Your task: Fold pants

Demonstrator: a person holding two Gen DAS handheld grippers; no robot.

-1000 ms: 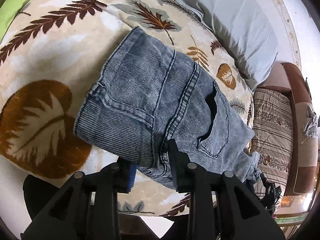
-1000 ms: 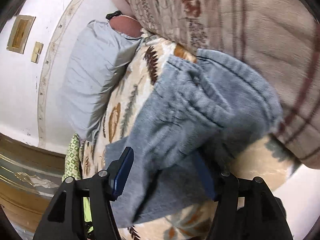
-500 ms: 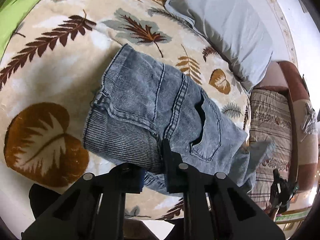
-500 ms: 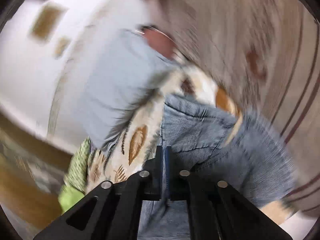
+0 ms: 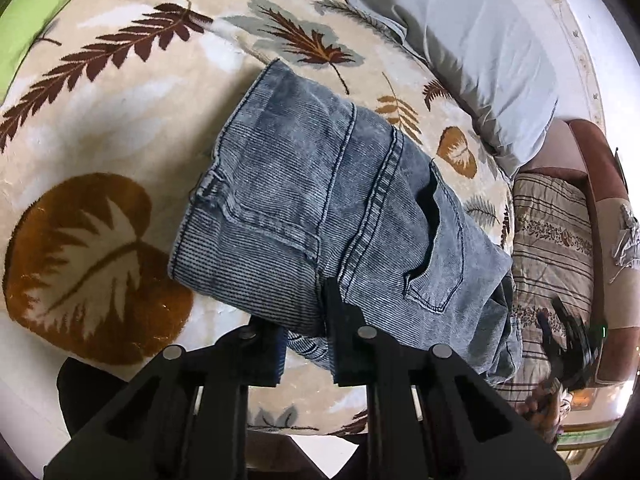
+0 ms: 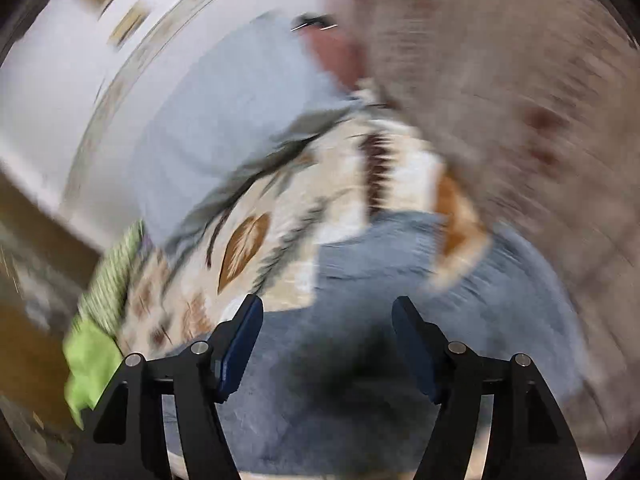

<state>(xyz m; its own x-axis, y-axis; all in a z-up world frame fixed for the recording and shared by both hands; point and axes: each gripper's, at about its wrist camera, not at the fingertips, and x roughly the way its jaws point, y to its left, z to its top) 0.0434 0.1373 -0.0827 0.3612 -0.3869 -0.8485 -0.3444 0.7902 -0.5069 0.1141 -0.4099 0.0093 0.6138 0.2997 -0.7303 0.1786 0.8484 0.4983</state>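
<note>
Leaf-print blanket (image 5: 120, 128) bears folded pants (image 5: 320, 208); left gripper (image 5: 306, 344) clamps them, right gripper (image 6: 326, 344) fingers opening, empty.

The pants (image 5: 320, 208) are faded blue-grey denim with a fine ribbed, corduroy-like grain, matt, with raised double-stitched seams and a patch pocket at lower right of the left wrist view. Beneath them the blanket (image 5: 120, 128) is plush, fuzzy cloth, cream with brown and ochre leaf prints. The pillow (image 5: 472, 48) at upper right is smooth, pale grey woven cotton with soft creases. A striped quilt (image 5: 552, 232) at the right edge looks like thin printed fabric. The left gripper (image 5: 306, 344) is matt black plastic with dull metal pins and blue rubbery pads. In the blurred right wrist view, the right gripper (image 6: 326, 344) shows the same black plastic and blue pads (image 6: 240, 348).
</note>
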